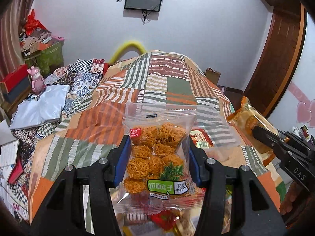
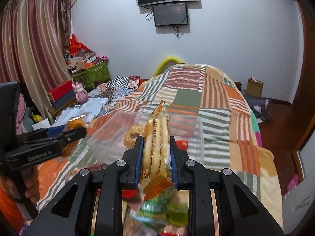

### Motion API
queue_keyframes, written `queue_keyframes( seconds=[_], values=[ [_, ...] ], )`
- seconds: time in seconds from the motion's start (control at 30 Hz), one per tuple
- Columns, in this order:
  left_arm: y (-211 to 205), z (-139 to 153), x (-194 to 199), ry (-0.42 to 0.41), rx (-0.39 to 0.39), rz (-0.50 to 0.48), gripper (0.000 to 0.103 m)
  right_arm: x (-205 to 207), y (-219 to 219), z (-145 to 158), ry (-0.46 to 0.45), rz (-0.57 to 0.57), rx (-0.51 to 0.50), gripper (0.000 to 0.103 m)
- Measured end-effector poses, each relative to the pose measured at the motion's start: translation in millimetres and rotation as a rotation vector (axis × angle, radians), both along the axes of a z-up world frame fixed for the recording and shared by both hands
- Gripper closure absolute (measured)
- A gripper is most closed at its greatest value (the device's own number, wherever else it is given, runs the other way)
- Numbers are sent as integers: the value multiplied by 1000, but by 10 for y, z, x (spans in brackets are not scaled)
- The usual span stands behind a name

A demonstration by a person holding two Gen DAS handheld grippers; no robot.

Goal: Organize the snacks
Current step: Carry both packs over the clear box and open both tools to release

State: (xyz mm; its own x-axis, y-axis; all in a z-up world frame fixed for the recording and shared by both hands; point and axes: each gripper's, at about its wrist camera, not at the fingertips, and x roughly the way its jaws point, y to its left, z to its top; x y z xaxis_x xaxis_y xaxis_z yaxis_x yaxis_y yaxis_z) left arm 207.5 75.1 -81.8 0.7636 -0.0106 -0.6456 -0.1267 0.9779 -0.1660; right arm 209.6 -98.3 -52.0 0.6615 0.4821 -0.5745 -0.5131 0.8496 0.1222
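Note:
My left gripper [image 1: 158, 139] is shut on a clear bag of orange noodle balls [image 1: 157, 157], held above a patchwork bedspread [image 1: 167, 82]. My right gripper [image 2: 156, 140] is shut on an orange-edged pack of pale biscuit sticks [image 2: 156, 147], standing upright between the blue pads. A clear plastic box [image 2: 118, 133] lies on the bed just beyond both grippers, with a ring-shaped snack [image 2: 132, 135] and a red packet [image 1: 200, 139] behind its walls. The right gripper with its pack [image 1: 250, 125] shows at the right of the left wrist view. The left gripper [image 2: 78, 131] shows at the left of the right wrist view.
More loose snack packets [image 2: 157, 212] lie blurred below the grippers. A checked quilt [image 1: 82, 78] and white cloth [image 1: 41, 106] lie left on the bed. Boxes [image 2: 61, 94] and a pink figurine [image 2: 80, 94] stand by the curtain. Wooden floor [image 2: 275, 122] lies to the right.

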Motion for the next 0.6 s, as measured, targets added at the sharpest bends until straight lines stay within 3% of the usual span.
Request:
queue_keyframes(
  seconds=[0.33, 0.6],
  values=[
    [23, -136, 539, 29, -2, -29, 50, 413, 397, -156, 31, 37, -42, 81],
    [59, -414, 855, 91, -5, -44, 50, 645, 587, -440, 91, 43, -105, 81]
  ],
)
